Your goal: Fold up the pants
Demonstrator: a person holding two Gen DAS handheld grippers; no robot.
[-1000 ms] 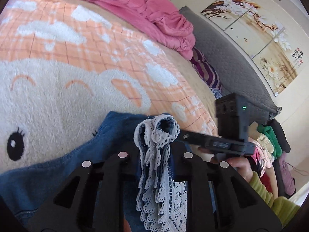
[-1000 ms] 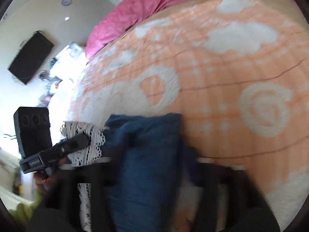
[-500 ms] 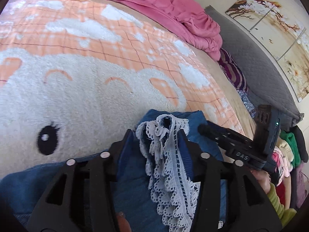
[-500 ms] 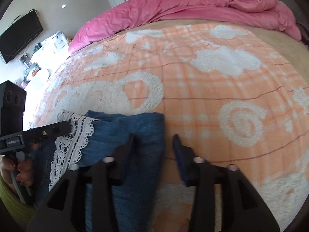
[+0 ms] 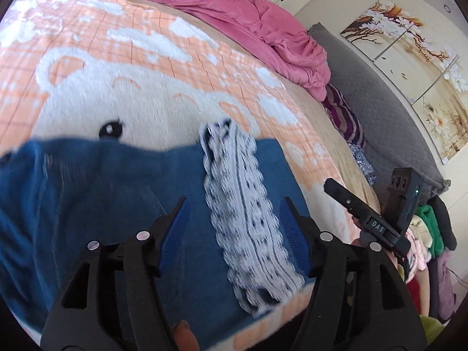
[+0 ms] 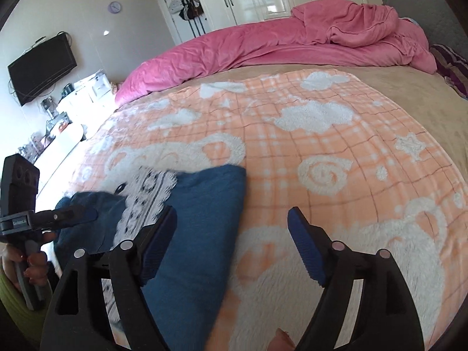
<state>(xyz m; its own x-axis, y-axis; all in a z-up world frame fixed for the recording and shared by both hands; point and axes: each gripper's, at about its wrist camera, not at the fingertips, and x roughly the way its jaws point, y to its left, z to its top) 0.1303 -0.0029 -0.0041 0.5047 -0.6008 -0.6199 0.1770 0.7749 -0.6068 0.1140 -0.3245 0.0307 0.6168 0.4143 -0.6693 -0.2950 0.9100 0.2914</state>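
Left wrist view: pants down, both grippers let go

We start with the bed, covered by an orange and white blanket with a pink quilt bunched along its far side. On the blanket lie the pants, blue denim, doubled over, with a lace hem resting on top. From the right wrist view their folded edge sits just left of the blanket's middle.

Our left gripper hangs over the lace with its fingers spread wide and nothing between them. Our right gripper is equally wide and empty, its left finger over the denim, its right finger over bare blanket.

We judge one fold is laid and released. The next move calls for a grip on one end of the stack, both layers and lace together, to carry it across; lace may slip or bunch.

Readable writing: "DAS" on the right gripper's side in the left wrist view. The label on the left gripper is too small to read.
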